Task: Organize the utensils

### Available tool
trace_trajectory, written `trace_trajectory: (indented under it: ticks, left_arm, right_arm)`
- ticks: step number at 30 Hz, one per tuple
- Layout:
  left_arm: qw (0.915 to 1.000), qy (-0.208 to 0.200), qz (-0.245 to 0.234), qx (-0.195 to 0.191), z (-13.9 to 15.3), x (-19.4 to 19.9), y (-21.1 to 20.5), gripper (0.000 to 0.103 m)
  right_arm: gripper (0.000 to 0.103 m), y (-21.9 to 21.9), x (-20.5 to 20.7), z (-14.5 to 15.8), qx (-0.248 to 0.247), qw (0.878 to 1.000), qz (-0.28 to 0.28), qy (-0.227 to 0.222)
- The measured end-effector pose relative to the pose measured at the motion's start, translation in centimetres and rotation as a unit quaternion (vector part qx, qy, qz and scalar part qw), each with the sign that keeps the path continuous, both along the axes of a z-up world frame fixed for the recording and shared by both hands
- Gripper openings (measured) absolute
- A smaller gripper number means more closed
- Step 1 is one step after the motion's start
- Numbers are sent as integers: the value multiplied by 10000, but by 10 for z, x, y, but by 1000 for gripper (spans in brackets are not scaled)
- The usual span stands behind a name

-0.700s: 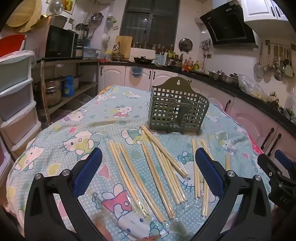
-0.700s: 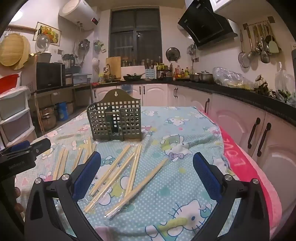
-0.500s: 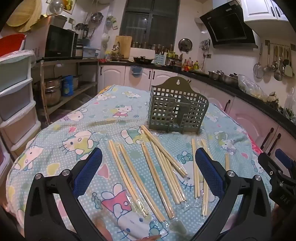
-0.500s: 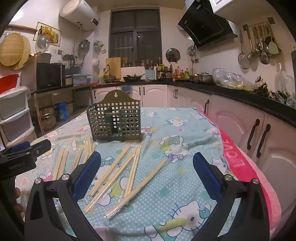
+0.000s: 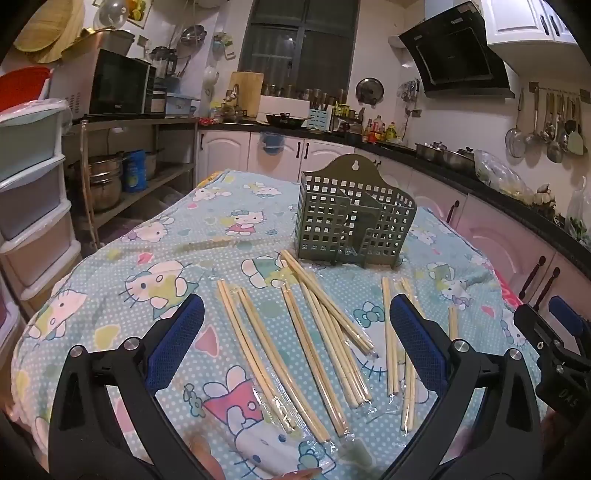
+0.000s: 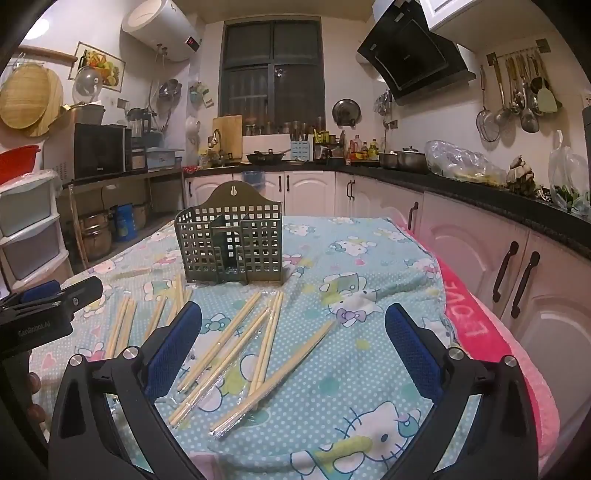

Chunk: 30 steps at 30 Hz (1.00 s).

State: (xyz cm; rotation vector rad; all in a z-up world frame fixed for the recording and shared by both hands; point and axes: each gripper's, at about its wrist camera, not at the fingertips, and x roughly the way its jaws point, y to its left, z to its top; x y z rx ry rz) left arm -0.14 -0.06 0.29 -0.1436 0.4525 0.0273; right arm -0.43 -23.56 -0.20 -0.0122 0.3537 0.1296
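**Two wrist cameras, one table**

Each camera rode low over the near edge of the table (image 5: 110, 258), looking along its own fingers toward the window wall at 12 o'clock. The left view sat closer. Both shared the green holder (image 5: 354, 218) (image 6: 231, 243) and the chopsticks (image 5: 321, 332) (image 6: 229, 347).

We see a light blue cartoon-cat cloth (image 5: 155, 266) spread over the desk, with a pink towel (image 6: 480, 332) along its right edge. Far behind, a dark window (image 6: 273, 70) sits above a black counter (image 6: 480, 192) crowded with bottles and pots. A black range hood (image 6: 413, 62) hangs at the upper right, and ladles and strainers (image 6: 517, 99) hang on a rail farther right. On the left stand plastic drawers (image 5: 29, 192), a black microwave (image 5: 118, 83) on a shelf and, higher up, a white water heater (image 6: 162, 29).
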Motion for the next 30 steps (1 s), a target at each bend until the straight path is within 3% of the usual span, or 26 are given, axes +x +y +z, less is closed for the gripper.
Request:
trace_trajectory:
  ticks: [30]
  left_arm:
    - [10000,-29,18,-32,1,3,-2,93]
  right_arm:
    - [97,5,-4,0,-29,10000,44,-22]
